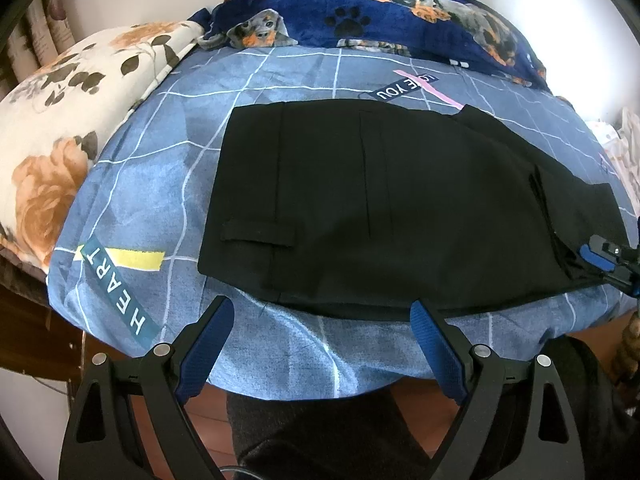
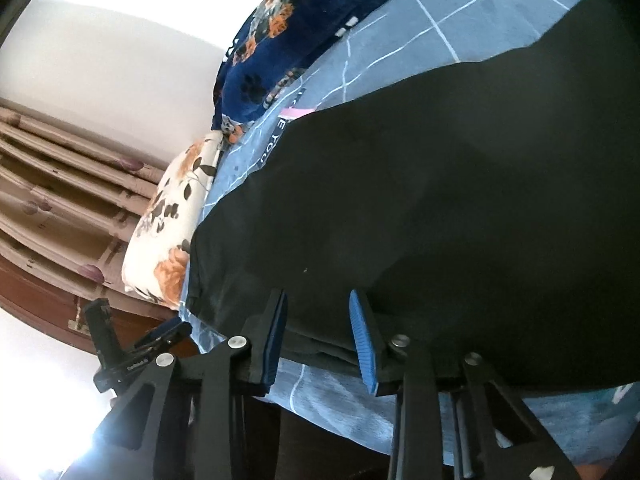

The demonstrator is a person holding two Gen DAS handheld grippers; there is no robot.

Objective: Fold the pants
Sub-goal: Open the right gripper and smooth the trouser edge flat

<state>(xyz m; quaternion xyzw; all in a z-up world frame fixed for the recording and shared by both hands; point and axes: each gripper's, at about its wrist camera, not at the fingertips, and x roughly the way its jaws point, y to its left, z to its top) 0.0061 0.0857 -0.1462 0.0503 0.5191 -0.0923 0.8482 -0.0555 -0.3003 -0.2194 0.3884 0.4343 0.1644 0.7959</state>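
Blue bedding with thin white grid lines [image 1: 280, 80] covers the bed, and the words "HEART" and "LOVE YOU" are printed on it. At 10 o'clock in the left wrist view lies a white pillow with orange flowers [image 1: 60, 120]. At 12 o'clock a dark blue blanket with puppies and paw prints [image 1: 380, 12] is bunched against the white wall. Striped curtains [image 2: 60, 184] hang at 9 o'clock in the right wrist view.

The black pants [image 1: 380, 208] lie flat in the middle of the bedding, folded to a wide block with the waistband end at 9 o'clock; a belt loop shows there. The near edge of the pants runs just beyond the left gripper [image 1: 322, 314].

The left gripper hangs over the near edge of the bed at 6 o'clock, its blue pads spread wide, with nothing between them. It does not touch the pants.

The right gripper [image 2: 318, 312] is at the 3 o'clock end of the pants. Its fingers are released, with a clear gap, and the folded layers of the pants' edge sit between the pads, not pinched.
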